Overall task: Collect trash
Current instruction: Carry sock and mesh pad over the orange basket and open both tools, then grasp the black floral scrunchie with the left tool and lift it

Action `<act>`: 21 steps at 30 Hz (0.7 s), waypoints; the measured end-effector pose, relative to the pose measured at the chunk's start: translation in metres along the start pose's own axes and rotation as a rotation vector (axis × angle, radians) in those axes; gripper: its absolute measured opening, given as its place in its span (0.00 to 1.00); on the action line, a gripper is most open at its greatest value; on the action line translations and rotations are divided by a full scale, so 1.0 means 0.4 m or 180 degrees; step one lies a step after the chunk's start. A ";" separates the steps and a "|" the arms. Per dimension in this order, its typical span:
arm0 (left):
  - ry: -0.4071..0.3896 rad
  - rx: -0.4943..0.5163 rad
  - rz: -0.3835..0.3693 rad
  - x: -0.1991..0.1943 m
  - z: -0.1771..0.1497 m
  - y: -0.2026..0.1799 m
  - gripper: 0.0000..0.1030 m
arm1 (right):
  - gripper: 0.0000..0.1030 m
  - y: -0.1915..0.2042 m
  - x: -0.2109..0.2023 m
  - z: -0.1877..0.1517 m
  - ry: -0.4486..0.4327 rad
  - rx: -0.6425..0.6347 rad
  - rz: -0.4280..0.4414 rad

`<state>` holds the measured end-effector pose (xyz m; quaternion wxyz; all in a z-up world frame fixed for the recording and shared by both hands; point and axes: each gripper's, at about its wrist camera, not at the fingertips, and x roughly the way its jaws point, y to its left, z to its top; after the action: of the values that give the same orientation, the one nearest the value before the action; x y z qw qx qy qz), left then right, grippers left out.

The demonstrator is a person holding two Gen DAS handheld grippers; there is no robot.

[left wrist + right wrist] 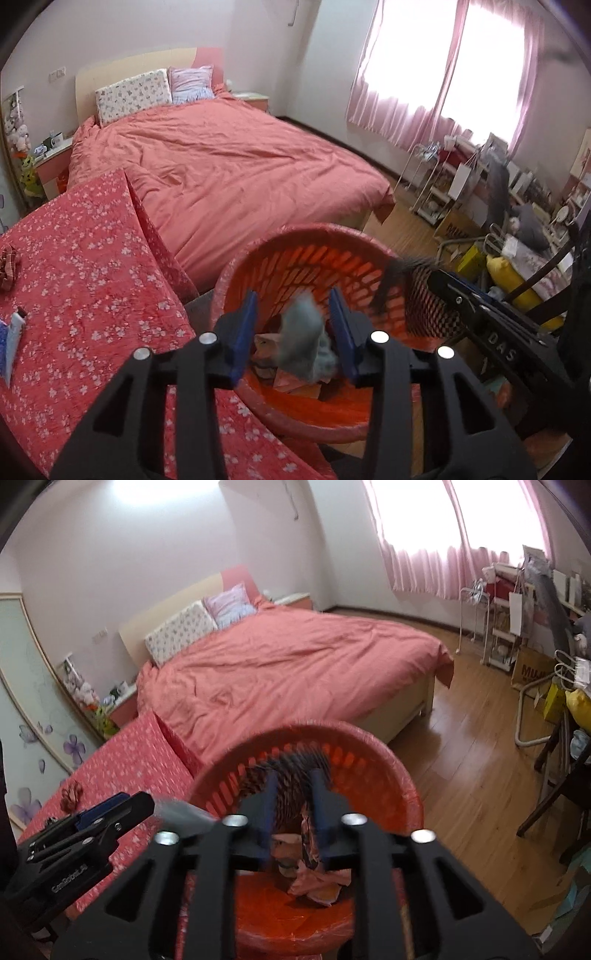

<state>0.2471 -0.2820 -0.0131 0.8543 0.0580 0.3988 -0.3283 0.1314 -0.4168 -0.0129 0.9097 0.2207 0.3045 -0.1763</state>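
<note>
In the left wrist view, the left claw [293, 325] hangs over the red basket [258, 398], its jaws apart, and a grey-blue wad [301, 332] sits blurred between them without touching the pads; it seems released. To do this well, I think both claws should stay above the rim until each piece falls. In the right wrist view, the right claw [293, 805] is parted around one dark patterned wrapper [284, 775]; whether it grips, I cannot tell. One basket, two claws, two pieces.

You can't tell what the blurred grey-blue wad [301, 332] is, nor whether the pads touch it; the dark netted piece [286, 775] smears too, and the basket's [295, 243] bottom stays half hidden
</note>
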 end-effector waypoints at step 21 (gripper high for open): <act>-0.0213 -0.0431 0.1052 -0.197 -0.138 0.412 0.63 | 0.42 0.186 -0.003 -0.040 0.0064 -0.0442 0.0109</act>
<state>0.2747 -0.0934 -0.0207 0.9114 0.0542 0.3764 -0.1575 0.1566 -0.3457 -0.0017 0.9225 0.1640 0.3213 -0.1370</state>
